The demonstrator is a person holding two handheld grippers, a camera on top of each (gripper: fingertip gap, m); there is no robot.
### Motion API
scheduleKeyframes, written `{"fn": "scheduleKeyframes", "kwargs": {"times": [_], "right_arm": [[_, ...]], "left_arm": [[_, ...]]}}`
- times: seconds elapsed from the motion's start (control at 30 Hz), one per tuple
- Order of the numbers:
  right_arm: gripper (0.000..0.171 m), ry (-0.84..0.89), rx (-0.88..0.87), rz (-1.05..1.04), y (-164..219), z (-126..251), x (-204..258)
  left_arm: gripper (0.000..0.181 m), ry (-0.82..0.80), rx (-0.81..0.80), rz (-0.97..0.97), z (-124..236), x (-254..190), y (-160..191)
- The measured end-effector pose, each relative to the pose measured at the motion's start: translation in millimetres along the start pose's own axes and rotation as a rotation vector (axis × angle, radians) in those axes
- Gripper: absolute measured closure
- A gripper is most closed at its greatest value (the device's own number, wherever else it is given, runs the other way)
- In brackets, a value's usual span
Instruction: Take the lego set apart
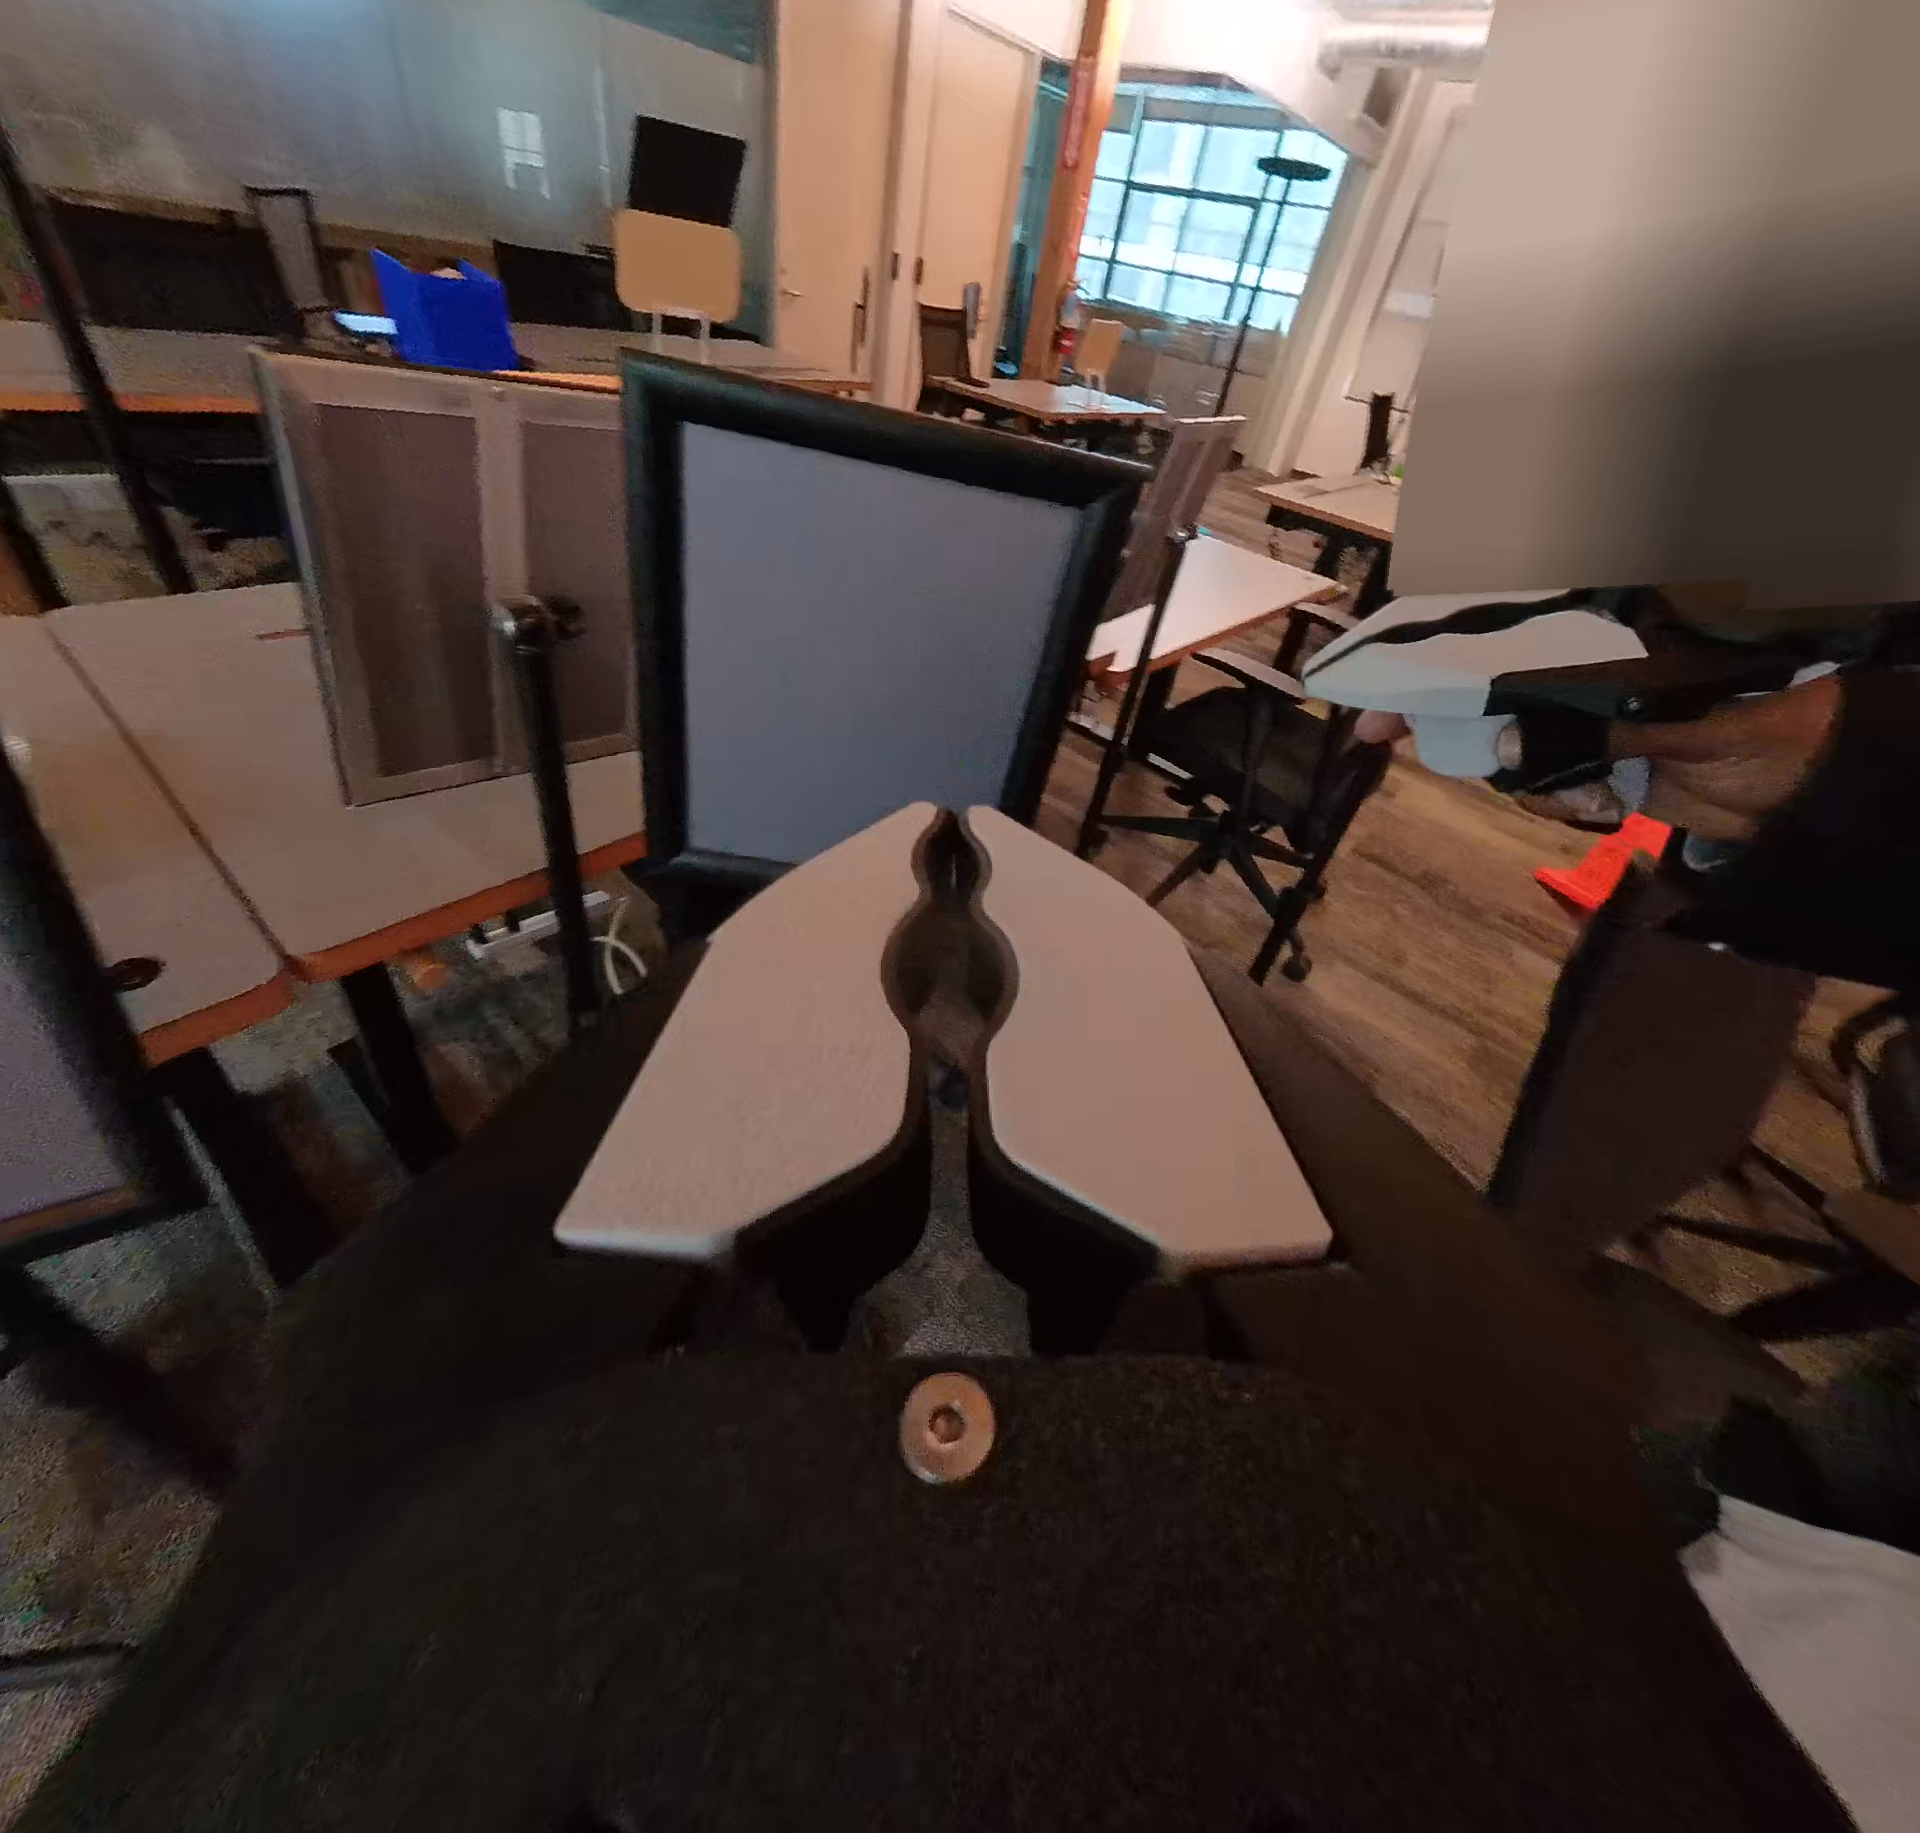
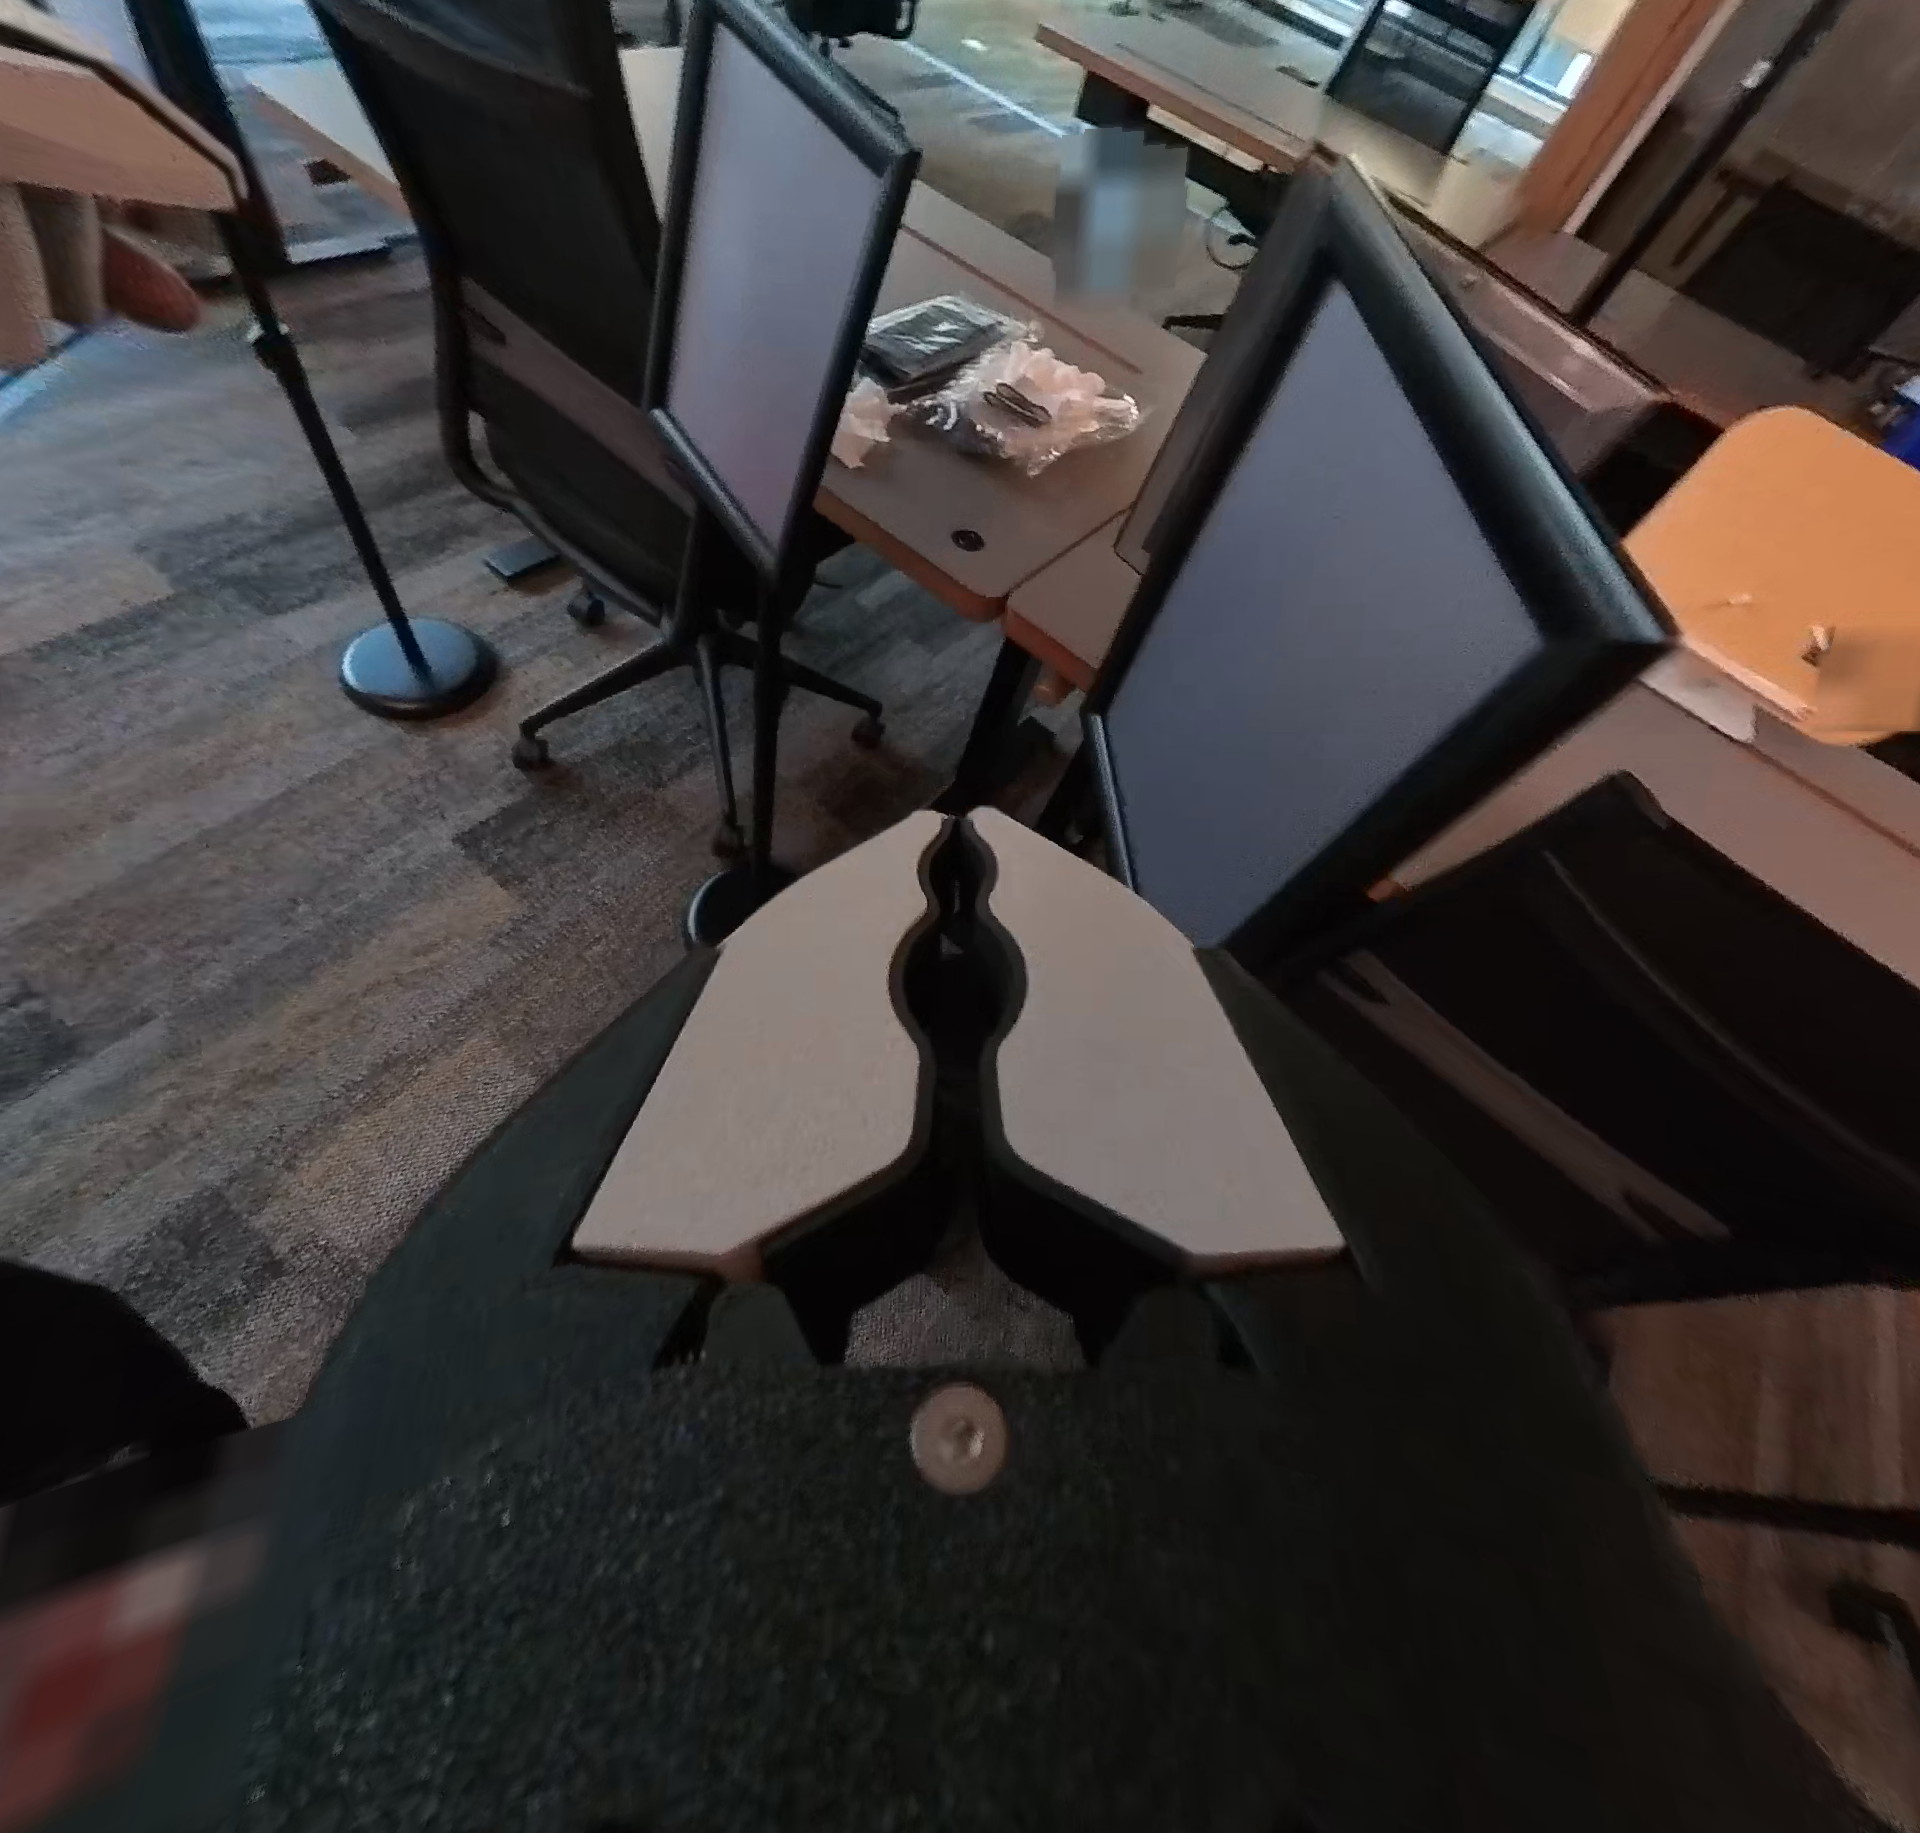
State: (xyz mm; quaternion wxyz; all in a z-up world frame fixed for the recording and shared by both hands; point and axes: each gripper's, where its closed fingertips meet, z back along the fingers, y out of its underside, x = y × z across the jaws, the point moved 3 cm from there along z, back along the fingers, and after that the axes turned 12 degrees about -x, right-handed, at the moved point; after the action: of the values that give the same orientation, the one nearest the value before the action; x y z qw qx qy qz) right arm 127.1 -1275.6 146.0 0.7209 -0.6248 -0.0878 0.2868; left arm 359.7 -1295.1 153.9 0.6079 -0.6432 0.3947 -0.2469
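Note:
No lego set shows in either view. My left gripper (image 1: 958,822) is shut and empty, its pale fingers (image 1: 790,1045) meeting at the tips, held up in the air and facing a black-framed panel (image 1: 873,630). My right gripper (image 2: 958,827) is also shut and empty, raised above the floor. The right gripper also shows at the right edge of the left wrist view (image 1: 1320,677), held in a person's hand (image 1: 1714,755). Both views are blurred.
Black-framed panels on stands (image 2: 1309,620) (image 2: 779,318) stand ahead. Desks (image 1: 187,744) (image 2: 935,495) with plastic bags (image 2: 997,401), office chairs (image 2: 540,256) (image 1: 1247,775), a pole stand (image 2: 416,661) and an orange object (image 1: 1605,864) on the floor surround them. Left tips to right tips: about 20 centimeters.

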Motion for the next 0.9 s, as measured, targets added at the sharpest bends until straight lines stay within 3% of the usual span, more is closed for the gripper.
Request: {"fn": "scheduleKeyframes", "kwargs": {"times": [0.23,0.47,0.67,0.9], "right_arm": [[0.171,-0.301,-0.101,-0.003,-22,-74,17],[0.171,-0.667,-0.246,-0.048,-63,-170,76],[0.171,-0.954,-0.309,-0.011,-118,-251,191],[0.171,-1.202,-0.317,0.088,-166,-319,394]], "left_arm": [[0.181,-0.253,-0.03,-0.076,31,45,-21],[0.181,-0.65,-0.074,-0.17,109,66,-51],[0.181,-1.059,-0.163,-0.211,246,79,-70],[0.181,-1.397,-0.169,-0.2,438,106,-63]]}}
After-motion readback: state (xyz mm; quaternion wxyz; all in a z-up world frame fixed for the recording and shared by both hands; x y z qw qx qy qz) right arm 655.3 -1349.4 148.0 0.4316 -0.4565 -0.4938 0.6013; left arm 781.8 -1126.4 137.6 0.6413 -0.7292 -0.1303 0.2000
